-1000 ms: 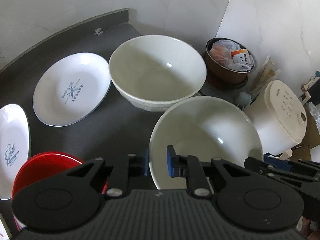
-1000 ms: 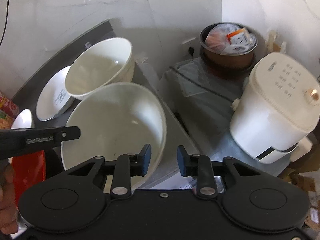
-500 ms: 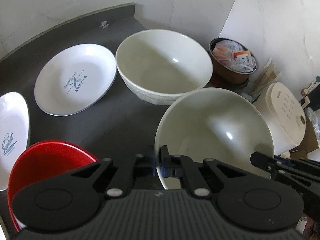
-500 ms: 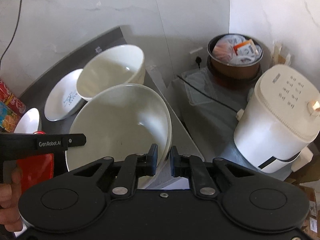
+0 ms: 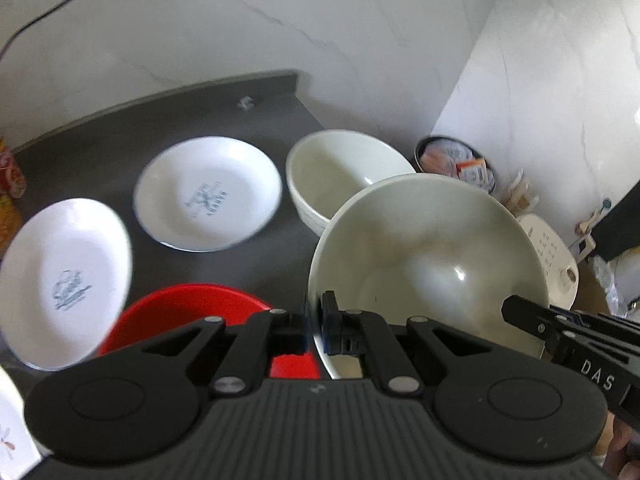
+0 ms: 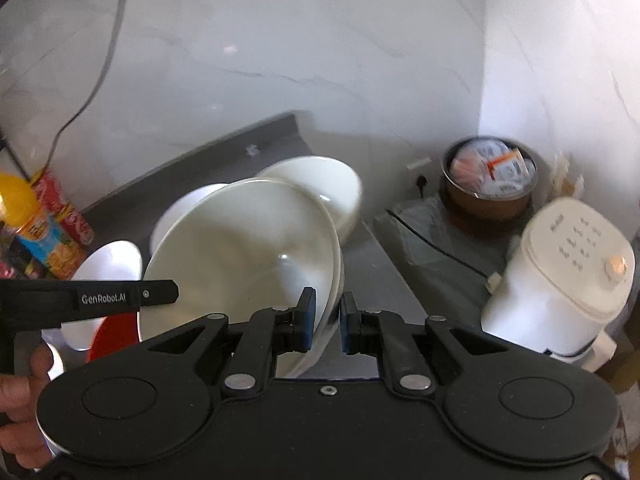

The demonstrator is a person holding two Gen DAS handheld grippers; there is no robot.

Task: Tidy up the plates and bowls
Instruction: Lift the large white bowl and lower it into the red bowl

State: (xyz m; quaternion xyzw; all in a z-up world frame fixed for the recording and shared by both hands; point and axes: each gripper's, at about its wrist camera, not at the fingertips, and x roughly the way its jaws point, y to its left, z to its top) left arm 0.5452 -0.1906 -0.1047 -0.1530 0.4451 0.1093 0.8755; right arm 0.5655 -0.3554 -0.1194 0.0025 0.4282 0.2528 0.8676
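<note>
Two white marble walls (image 5: 360, 40) cornering a dark grey countertop (image 5: 120, 148).

A dark grey worktop (image 5: 120, 152) is running along a white marbled wall (image 6: 320, 60), its raised back edge ending near the corner. A white lidded cooker (image 6: 560, 276) with a pale knob is standing at the right on a lower grey surface (image 6: 440, 240). A brown round pot (image 6: 490, 184) filled with small packets is sitting behind it, close to the corner. A thin black cord (image 6: 436, 248) is trailing across that lower surface. A grey cable (image 6: 100, 72) is hanging down the wall at the left. An orange-capped bottle (image 6: 28, 216) and a red can (image 6: 64, 208) are standing side by side at the worktop's left end.
</note>
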